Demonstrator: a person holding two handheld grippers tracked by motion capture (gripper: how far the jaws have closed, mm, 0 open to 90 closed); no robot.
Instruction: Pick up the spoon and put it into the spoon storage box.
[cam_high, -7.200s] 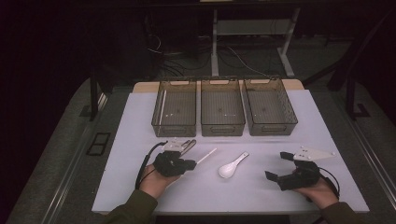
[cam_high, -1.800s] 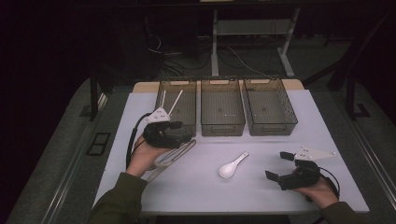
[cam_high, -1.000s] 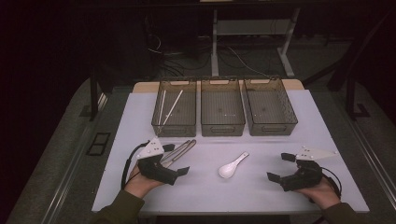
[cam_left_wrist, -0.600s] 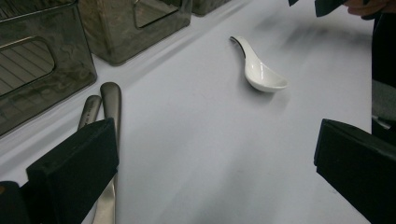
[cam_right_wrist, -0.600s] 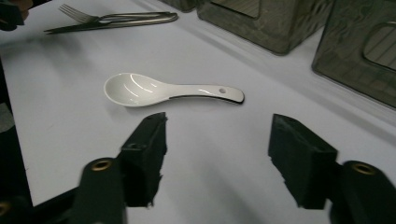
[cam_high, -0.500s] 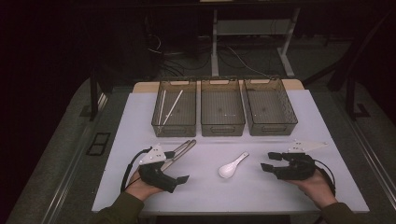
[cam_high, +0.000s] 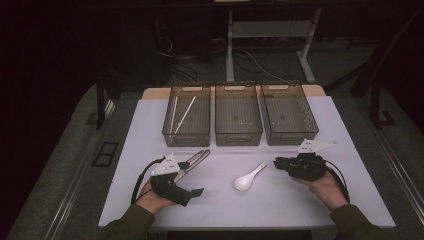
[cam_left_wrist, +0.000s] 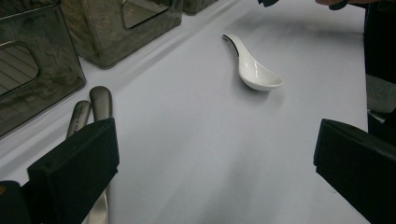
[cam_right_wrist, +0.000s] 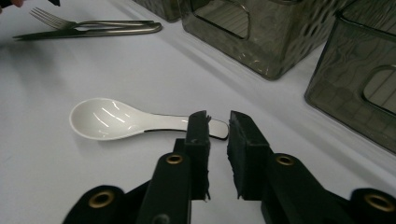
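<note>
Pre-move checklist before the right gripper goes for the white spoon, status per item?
1. Spoon lies free on the table, bowl up: ok.
2. Right gripper lined up with the spoon's handle end: ok.
3. Jaw gap wide enough for the handle: not ok; the jaws have just been closing with nothing between them, and a narrow gap is left.
4. Left gripper apart from the spoon: ok; open, beside the metal cutlery.
5. Which bin takes the spoon: cannot tell.
</note>
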